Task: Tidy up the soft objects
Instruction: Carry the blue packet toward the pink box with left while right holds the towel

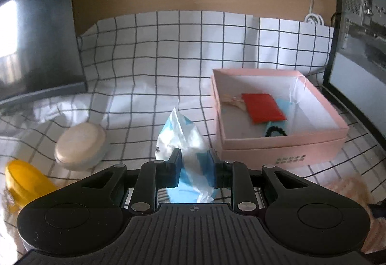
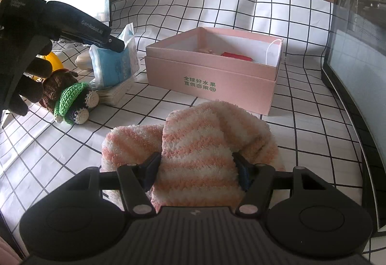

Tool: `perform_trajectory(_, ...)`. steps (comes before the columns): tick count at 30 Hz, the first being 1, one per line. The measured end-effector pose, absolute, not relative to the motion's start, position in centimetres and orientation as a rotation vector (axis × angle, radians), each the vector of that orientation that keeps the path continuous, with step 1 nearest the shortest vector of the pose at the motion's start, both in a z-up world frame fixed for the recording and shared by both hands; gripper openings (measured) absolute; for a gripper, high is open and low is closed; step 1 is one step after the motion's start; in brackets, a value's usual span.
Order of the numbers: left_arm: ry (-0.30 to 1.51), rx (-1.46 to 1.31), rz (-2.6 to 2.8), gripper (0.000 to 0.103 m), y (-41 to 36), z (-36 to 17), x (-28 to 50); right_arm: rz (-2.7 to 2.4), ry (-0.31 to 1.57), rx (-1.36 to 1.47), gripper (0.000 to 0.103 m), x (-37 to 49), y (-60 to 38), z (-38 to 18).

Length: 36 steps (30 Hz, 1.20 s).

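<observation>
Left gripper [image 1: 194,163] clamps tissue pack [image 1: 185,144], center frame. Right gripper [image 2: 196,168] fingers pinch striped fluffy sock [image 2: 195,144], pink box [image 2: 212,72] above

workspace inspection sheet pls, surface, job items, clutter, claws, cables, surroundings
surface: white checked cloth, wrinkled, over a tan desk.
job's things: blue-white tissue pack; pink-striped fuzzy sock; crocheted doll; open pink box holding a red pouch and a black hair tie.
clutter: round cream case, yellow lid, flat tissue stack.
grippers: left claw shut on the tissue pack; right claw straddles the sock, pads at its sides.
cables: white cable, coiled at the cloth's far edge.
surroundings: dark monitor at left, metal case at right.
</observation>
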State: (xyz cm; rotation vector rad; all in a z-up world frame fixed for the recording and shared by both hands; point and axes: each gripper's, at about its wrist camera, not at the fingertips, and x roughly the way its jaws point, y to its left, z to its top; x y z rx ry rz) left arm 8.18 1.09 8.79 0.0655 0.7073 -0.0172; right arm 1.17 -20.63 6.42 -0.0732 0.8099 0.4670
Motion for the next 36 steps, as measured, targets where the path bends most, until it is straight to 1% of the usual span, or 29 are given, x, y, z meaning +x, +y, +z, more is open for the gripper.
perform_trajectory(1, 0.709, 0.063, -0.035, 0.029, 1.2, 8.7, 8.2, 0.467, 0.81, -0.072, 0.064, 1.2, -20.6, 6.4)
perform_trajectory(3, 0.71, 0.066, -0.071, 0.044, 1.2, 8.6, 8.2, 0.466, 0.81, -0.067, 0.064, 1.1, -20.6, 6.4)
perform_trajectory(5, 0.703, 0.074, -0.102, 0.051, 1.0, 8.4, 8.0, 0.465, 0.811, -0.064, 0.064, 1.1, -20.6, 6.4)
perform_trajectory(10, 0.682, 0.033, -0.097, 0.051, 1.7, 8.6, 7.6, 0.463, 0.811, -0.059, 0.064, 1.1, -20.6, 6.4)
perform_trajectory(13, 0.625, 0.004, -0.017, 0.051, 2.8, 9.4, 6.8, 0.461, 0.811, -0.055, 0.064, 1.0, -20.5, 6.4)
perform_trajectory(14, 0.611, -0.001, 0.023, 0.049, 3.1, 9.6, 6.6, 0.461, 0.811, -0.055, 0.064, 1.0, -20.5, 6.4)
perform_trajectory(17, 0.636, -0.091, 0.052, 0.049, 4.0, 9.7, 6.4, 0.465, 0.812, -0.048, 0.066, 1.0, -20.6, 6.4)
perform_trajectory(20, 0.675, -0.086, 0.042, 0.049, 3.5, 8.9, 6.7, 0.471, 0.814, -0.04, 0.067, 1.1, -20.7, 6.3)
perform_trajectory(22, 0.678, -0.065, 0.023, 0.051, 2.9, 8.5, 7.2, 0.472, 0.814, -0.038, 0.067, 1.1, -20.7, 6.4)
perform_trajectory(23, 0.677, -0.053, 0.02, 0.054, 2.7, 8.4, 7.6, 0.472, 0.814, -0.038, 0.068, 1.1, -20.7, 6.3)
perform_trajectory(24, 0.679, -0.047, 0.018, 0.054, 2.6, 8.2, 8.1, 0.473, 0.814, -0.038, 0.068, 1.1, -20.7, 6.3)
perform_trajectory(32, 0.723, -0.069, 0.015, 0.063, 2.5, 6.6, 11.7, 0.472, 0.815, -0.043, 0.068, 1.1, -20.6, 6.3)
perform_trajectory(34, 0.72, -0.067, 0.01, 0.065, 2.6, 6.3, 12.0, 0.475, 0.817, -0.039, 0.07, 1.1, -20.6, 6.3)
perform_trajectory(36, 0.715, -0.065, 0.007, 0.066, 2.8, 6.0, 12.3, 0.496, 0.824, -0.024, 0.079, 1.3, -20.8, 6.3)
